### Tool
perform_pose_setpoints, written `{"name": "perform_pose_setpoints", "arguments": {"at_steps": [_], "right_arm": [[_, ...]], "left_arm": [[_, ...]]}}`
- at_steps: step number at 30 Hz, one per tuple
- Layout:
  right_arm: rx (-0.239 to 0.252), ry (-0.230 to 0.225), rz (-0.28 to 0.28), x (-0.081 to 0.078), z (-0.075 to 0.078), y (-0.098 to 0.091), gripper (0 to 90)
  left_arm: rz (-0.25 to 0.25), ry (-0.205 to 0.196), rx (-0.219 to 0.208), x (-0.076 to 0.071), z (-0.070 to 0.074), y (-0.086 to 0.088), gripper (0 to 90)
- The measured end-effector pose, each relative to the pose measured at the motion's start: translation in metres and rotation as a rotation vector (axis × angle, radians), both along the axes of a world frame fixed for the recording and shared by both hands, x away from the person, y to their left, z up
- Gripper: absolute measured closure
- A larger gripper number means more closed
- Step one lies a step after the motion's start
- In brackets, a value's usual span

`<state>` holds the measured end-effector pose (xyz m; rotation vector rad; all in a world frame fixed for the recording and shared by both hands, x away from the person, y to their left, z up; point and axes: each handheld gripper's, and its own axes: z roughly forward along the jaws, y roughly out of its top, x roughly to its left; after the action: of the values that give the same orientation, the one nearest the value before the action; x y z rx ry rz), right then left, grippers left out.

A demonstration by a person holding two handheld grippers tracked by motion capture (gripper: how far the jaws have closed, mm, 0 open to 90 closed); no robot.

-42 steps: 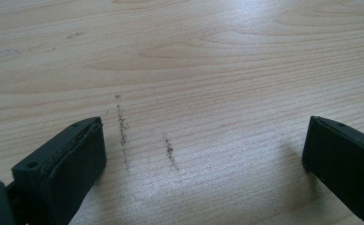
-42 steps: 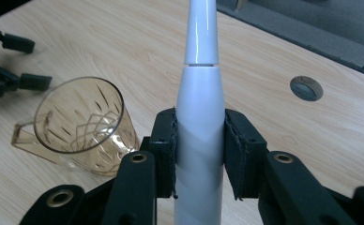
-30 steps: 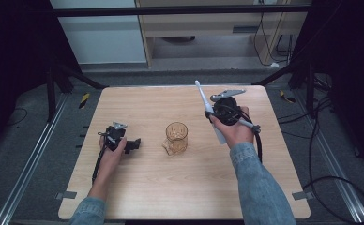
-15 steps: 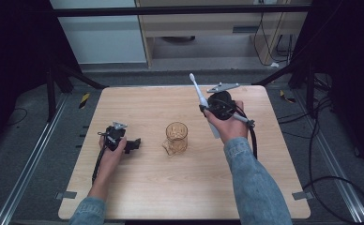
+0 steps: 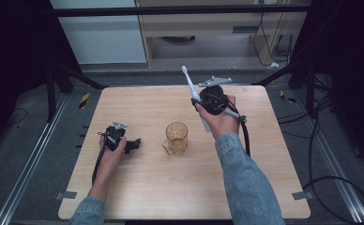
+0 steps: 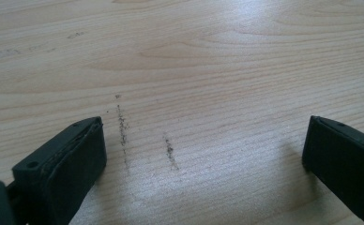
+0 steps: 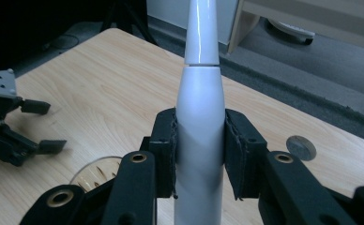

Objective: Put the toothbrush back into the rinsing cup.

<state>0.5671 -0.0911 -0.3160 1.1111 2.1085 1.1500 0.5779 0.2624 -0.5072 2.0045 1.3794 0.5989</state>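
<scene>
- Right gripper [image 5: 195, 101] clamps the white electric toothbrush [image 5: 192, 91] by its handle, jaws pressed on both sides (clear in the right gripper view [image 7: 200, 154]).
- Toothbrush is held off the surface [image 5: 138, 192], tilted, brush head pointing toward the far edge.
- Amber glass mug [image 5: 176, 137] stands mid-surface, just below and left of the right hand in the high view; its rim [image 7: 88, 171] shows beside the jaws.
- Left gripper [image 5: 134, 144] rests on the surface left of the mug, well apart, jaws open with nothing between them [image 6: 203, 154].
- Coin [image 7: 301, 147] lies on the surface beyond the right jaw.
</scene>
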Motion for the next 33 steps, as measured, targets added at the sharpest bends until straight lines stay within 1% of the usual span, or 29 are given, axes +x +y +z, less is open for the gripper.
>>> {"name": "perform_pose_setpoints", "arguments": {"at_steps": [2, 4, 6, 8, 9, 10, 13, 15, 24, 26, 28, 30, 33], "right_arm": [[0.006, -0.005, 0.003, 0.001, 0.005, 0.003, 66.8], [0.000, -0.018, 0.003, 0.002, 0.011, 0.004, 66.8], [0.012, -0.032, 0.000, 0.002, 0.015, 0.005, 66.8], [0.020, -0.032, -0.005, 0.002, 0.016, 0.006, 66.8], [0.029, -0.043, -0.008, 0.004, 0.018, 0.008, 66.8], [0.035, -0.042, -0.009, 0.004, 0.019, 0.008, 66.8], [0.040, -0.053, -0.011, 0.005, 0.020, 0.010, 66.8], [0.051, -0.059, -0.014, 0.004, 0.020, 0.011, 66.8], [0.089, -0.120, -0.041, 0.000, 0.022, 0.019, 66.8], [0.083, -0.132, -0.048, 0.000, 0.022, 0.021, 66.8], [0.077, -0.133, -0.051, 0.001, 0.021, 0.023, 66.8], [0.086, -0.126, -0.053, 0.003, 0.019, 0.025, 66.8], [0.088, -0.123, -0.052, 0.002, 0.018, 0.027, 66.8]], "left_arm": [[0.002, 0.000, 0.000, 0.000, 0.000, 0.000, 0.0], [0.002, 0.000, 0.000, 0.000, 0.000, 0.000, 0.0], [0.002, 0.000, 0.001, 0.000, 0.000, 0.000, 0.0], [0.002, 0.000, 0.001, 0.000, 0.000, 0.000, 0.0], [0.002, 0.000, 0.000, 0.000, 0.000, 0.000, 0.0], [0.002, 0.000, 0.000, 0.000, 0.000, 0.000, 0.0], [0.002, 0.000, 0.000, 0.000, 0.000, 0.000, 0.0], [0.002, 0.000, 0.000, 0.000, 0.000, 0.000, 0.0], [-0.005, 0.001, 0.000, -0.001, 0.000, 0.001, 0.0], [-0.006, 0.001, 0.000, 0.000, 0.000, 0.001, 0.0], [-0.007, 0.001, 0.000, 0.000, 0.000, 0.001, 0.0], [-0.007, 0.001, -0.001, 0.000, 0.000, 0.001, 0.0], [-0.007, 0.002, 0.000, 0.000, 0.000, 0.001, 0.0]]}}
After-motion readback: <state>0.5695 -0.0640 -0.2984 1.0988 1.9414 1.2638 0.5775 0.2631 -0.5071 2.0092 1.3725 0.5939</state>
